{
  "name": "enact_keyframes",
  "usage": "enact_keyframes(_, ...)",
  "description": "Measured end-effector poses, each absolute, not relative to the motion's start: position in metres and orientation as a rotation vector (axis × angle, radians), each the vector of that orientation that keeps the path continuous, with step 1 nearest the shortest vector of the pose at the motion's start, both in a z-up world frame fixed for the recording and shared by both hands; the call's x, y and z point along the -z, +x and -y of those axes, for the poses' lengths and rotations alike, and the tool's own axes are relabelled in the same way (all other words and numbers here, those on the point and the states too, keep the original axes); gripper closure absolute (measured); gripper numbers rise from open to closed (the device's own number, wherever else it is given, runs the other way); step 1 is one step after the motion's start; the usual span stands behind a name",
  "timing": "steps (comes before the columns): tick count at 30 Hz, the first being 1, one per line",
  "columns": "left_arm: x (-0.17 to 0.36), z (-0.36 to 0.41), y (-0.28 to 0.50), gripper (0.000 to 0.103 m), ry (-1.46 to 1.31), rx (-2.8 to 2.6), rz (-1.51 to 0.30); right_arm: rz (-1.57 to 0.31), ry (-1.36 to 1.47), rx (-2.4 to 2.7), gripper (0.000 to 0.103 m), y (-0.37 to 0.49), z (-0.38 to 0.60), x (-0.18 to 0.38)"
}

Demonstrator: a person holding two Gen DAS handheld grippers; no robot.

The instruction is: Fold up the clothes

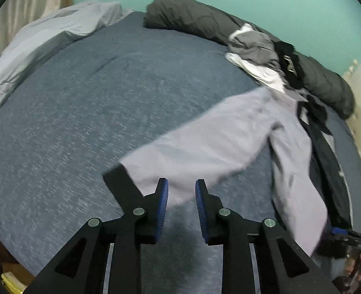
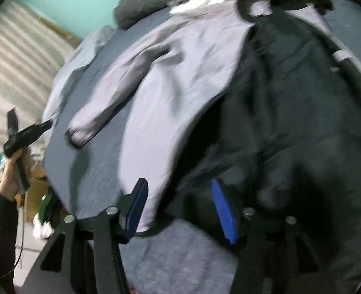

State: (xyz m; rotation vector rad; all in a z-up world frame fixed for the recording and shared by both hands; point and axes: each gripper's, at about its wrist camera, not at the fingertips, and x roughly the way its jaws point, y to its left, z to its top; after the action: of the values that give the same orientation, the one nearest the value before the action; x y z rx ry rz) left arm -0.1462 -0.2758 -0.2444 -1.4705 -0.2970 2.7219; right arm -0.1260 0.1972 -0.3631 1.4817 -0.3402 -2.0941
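A lavender jacket with a dark lining (image 2: 185, 61) lies spread on the blue bed sheet (image 1: 82, 112). Its sleeve (image 1: 205, 139) stretches toward my left gripper (image 1: 181, 191), which is open just above the cuff end, holding nothing. My right gripper (image 2: 178, 196) is open over the jacket's bottom hem, where lavender shell meets the dark lining (image 2: 290, 122). Nothing sits between its blue pads (image 2: 223, 210). The left gripper also shows at the left of the right wrist view (image 2: 26, 134), held by a hand.
A dark grey rolled duvet (image 1: 205, 22) lies along the teal wall. A heap of grey, white and black clothes (image 1: 259, 54) sits beside it. A pale grey blanket (image 1: 45, 41) lies at the bed's far left. The bed edge and floor clutter (image 2: 40, 208) are at left.
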Motion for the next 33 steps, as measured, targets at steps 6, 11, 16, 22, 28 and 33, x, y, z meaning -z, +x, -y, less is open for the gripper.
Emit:
enact_keyframes(6,0.248,0.252,-0.131,0.078,-1.433,-2.643,0.298,0.341,1.488,2.062,0.047,-0.119,-0.16,0.382)
enact_keyframes(11,0.251,0.24,-0.12,0.076,-1.437,-2.597,0.276,0.369,1.537,2.062,0.075,-0.125,-0.145,0.4)
enact_keyframes(16,0.251,0.228,-0.116,0.076,-1.423,-2.57,0.271,0.352,1.439,2.08,0.099,-0.122,-0.15,0.373)
enact_keyframes(22,0.256,0.2,-0.114,0.076,-1.42,-2.504,0.246,0.307,1.279,2.147,0.1,-0.134,-0.179,0.293)
enact_keyframes(28,0.261,0.172,-0.111,0.076,-1.415,-2.438,0.222,0.157,1.269,2.314,0.1,-0.17,-0.233,0.25)
enact_keyframes(33,0.278,0.13,-0.107,0.071,-1.43,-2.328,0.19,0.083,1.423,2.404,0.1,-0.192,-0.271,0.275)
